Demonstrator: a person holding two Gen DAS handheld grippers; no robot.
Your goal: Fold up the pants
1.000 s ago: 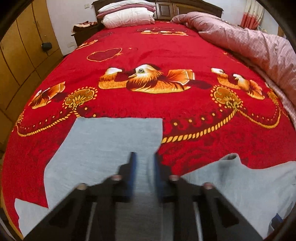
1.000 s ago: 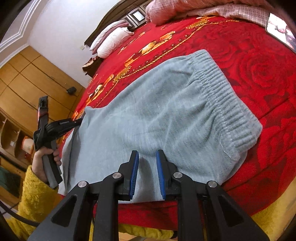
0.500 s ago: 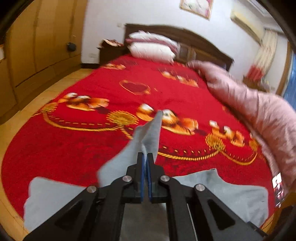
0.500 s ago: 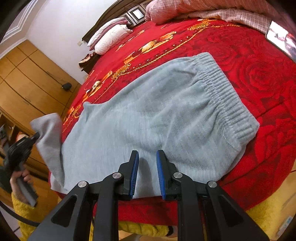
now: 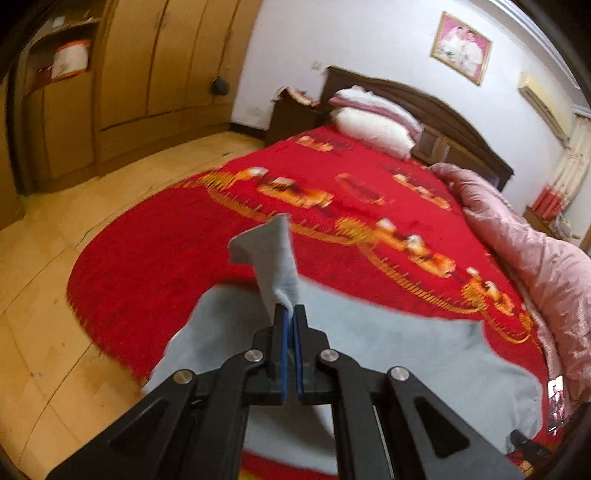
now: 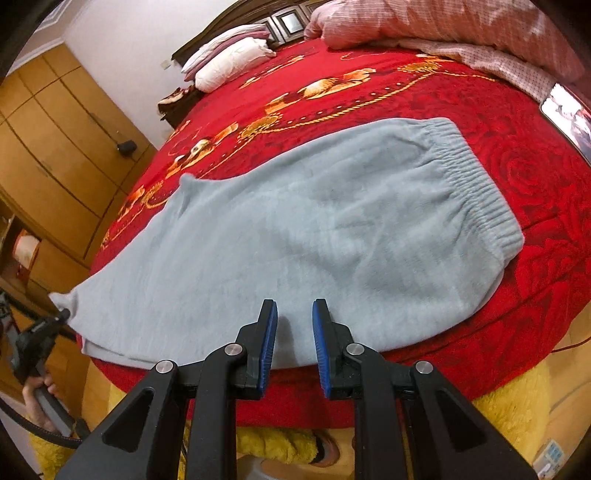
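Your left gripper (image 5: 290, 314) has its jaws pressed together on the hem end of the pants (image 6: 314, 236), pinching a strip of the grey fleece that sticks up past the blue pads and flops over at the top. In the right wrist view you can see that same leg end pulled out to the far left, off the corner of the bed, with your left hand (image 6: 37, 395) wrapped around the handle down there.

Your right gripper (image 6: 294, 317) is just hanging over the near edge of the pants with its jaws spread, nothing between the pads. Can't tell if the tips actually touch the fabric.

The pants themselves lie mostly flat across the foot of the bed on the red blanket (image 6: 424, 99), elastic waistband (image 6: 476, 188) off to the right, legs stacked and running left. The left wrist view is pretty motion-blurred, so the blanket pattern there is smeared. Pillows (image 6: 229, 62) sit up by the headboard, a pink quilt (image 6: 461, 26) is bunched along the far right side, and a phone (image 6: 569, 114) lies on the blanket near it.
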